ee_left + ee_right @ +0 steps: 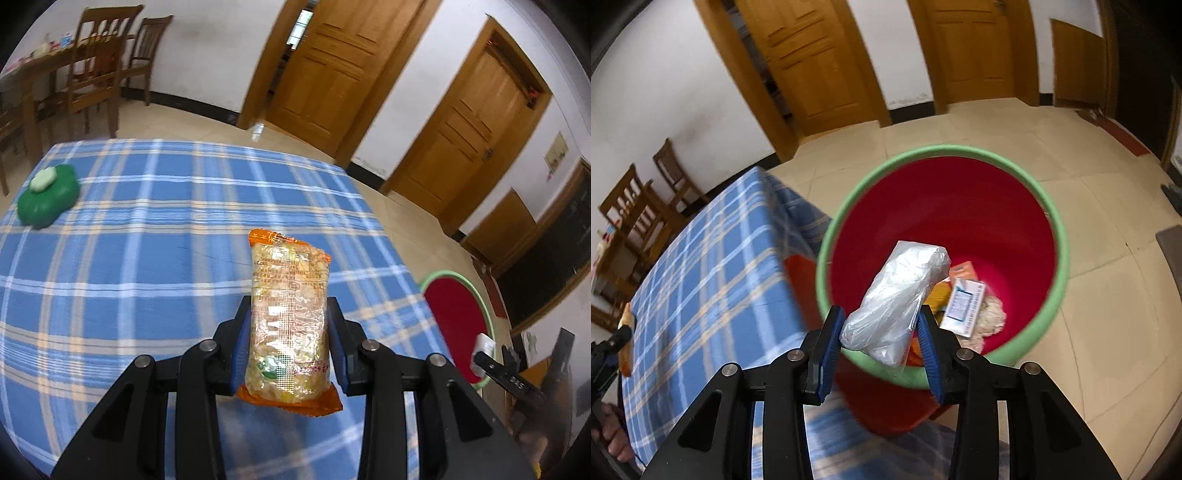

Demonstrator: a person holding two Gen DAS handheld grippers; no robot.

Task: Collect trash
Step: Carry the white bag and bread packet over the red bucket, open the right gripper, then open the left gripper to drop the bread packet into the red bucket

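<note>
My left gripper (289, 343) is shut on an orange-edged clear snack packet (290, 317) and holds it above the blue plaid table (147, 240). My right gripper (882, 338) is shut on a crumpled clear plastic bag (897, 295) over the near rim of the red bin with a green rim (960, 206). The bin holds a white box, orange wrappers and crumpled paper (967, 306). The bin also shows at the right in the left wrist view (458, 317), with the right gripper beside it.
A green lidded container with a pale green piece on top (48, 195) sits at the table's far left. Wooden chairs (99, 70) stand behind the table. Wooden doors (465, 122) line the wall. The bin stands on a tiled floor (1089, 295) next to the table's corner.
</note>
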